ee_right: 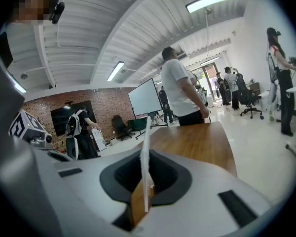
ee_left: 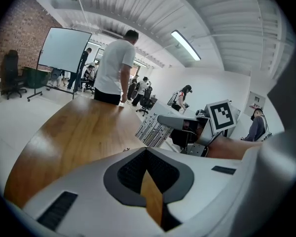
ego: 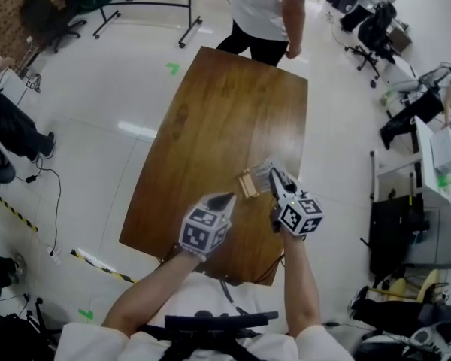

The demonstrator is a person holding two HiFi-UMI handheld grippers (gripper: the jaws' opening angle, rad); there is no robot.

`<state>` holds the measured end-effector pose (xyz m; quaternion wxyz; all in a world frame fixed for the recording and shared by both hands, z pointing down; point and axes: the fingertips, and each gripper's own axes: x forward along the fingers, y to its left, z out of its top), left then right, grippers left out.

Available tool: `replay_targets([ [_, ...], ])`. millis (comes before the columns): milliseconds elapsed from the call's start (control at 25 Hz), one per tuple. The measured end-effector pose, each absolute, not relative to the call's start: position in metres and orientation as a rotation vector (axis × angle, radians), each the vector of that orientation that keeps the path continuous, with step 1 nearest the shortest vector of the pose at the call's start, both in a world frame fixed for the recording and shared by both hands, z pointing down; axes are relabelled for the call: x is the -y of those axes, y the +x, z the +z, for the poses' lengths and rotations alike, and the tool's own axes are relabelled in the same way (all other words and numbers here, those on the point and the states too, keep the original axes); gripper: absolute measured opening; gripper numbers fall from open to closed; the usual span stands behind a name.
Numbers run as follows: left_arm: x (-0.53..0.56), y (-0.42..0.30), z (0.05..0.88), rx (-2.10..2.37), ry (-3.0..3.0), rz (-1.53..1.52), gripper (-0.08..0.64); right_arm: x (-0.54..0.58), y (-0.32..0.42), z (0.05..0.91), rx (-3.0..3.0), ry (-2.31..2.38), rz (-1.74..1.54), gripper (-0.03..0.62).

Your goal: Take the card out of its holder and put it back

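The right gripper [ee_right: 144,154] is closed on the card [ee_right: 145,147]. In its own view the card stands as a thin white sheet, edge-on and upright, pinched between the two dark pads, and its top rises above the jaw tips. In the head view this gripper reaches in from the near right, over the near right part of the tabletop [ego: 218,119], with its marker cube toward the person's body. The card shows there as a pale sheet at the jaw tips, just right of the small wooden holder [ego: 246,184], which sits on the tabletop. The card is close against the holder, and I cannot tell whether its lower edge is in the slot or clear of it.

The left gripper [ego: 224,199] is closed and holds nothing. In its own view the jaw tips meet, and only a wedge of brown wood shows through the gap behind them. In the head view it sits near and left of the holder, with its tips pointing toward the holder but apart from it. From its view the card in the right gripper appears as a white panel with dark lines, off to the right and farther out.

A person [ego: 267,10] in a white shirt and dark trousers stands at the far end of the tabletop.
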<state>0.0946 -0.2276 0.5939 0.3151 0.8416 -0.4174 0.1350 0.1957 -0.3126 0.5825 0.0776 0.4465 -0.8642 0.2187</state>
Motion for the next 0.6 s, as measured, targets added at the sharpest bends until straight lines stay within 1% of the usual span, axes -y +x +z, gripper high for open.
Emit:
replay_targets([
  [320,0.227,0.094,0.606,1.096,2.189,0.382,-0.005,0.314,0.192,0.619,2.560,1.319,0.729,0.020],
  [600,0.230,0.094,0.609,1.102,2.174,0.380,-0.005,0.318,0.193,0.631,2.550,1.321,0.750,0.020],
])
